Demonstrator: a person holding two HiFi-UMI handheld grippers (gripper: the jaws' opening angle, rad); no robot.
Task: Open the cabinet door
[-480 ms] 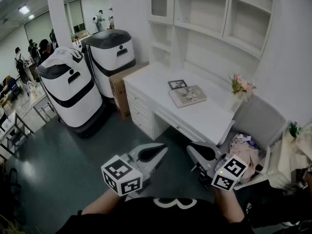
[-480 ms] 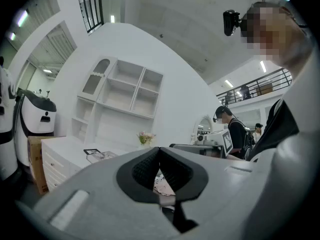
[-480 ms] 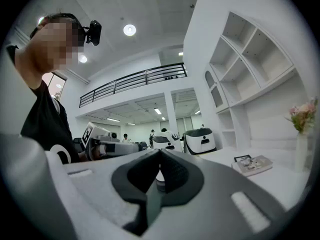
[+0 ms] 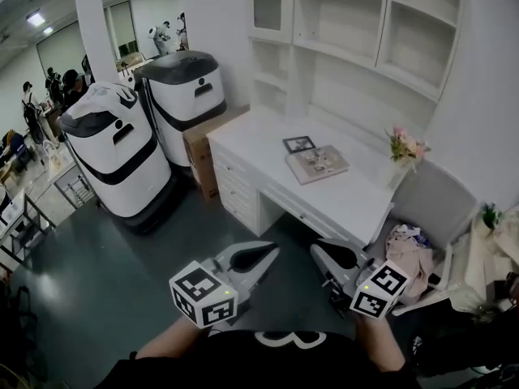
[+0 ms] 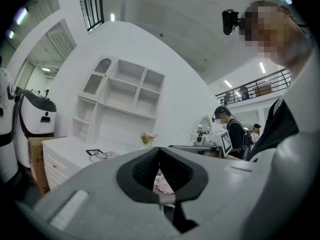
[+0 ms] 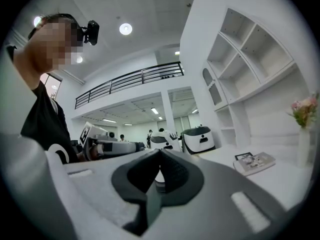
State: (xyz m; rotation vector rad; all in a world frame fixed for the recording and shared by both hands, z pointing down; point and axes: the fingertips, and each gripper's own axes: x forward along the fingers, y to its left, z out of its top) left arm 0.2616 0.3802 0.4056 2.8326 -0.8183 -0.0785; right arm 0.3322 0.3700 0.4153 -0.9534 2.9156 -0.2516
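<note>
Floor (image 4: 203, 227) between left gripper (image 4: 272, 252), desk (image 4: 261, 148) edge

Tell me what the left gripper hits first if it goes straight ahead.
Probably the pile of clothes beside the desk: it shows just past the left gripper's shut jaws. Depth is unclear, but nothing nearer appears in line.

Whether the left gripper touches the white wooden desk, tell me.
Apart. Head view shows the left gripper over dark floor, with floor between it and the desk.

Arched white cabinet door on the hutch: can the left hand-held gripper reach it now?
Probably not: left hand-held gripper, shut, sits near the person's body; white desk stands between it and the door.
</note>
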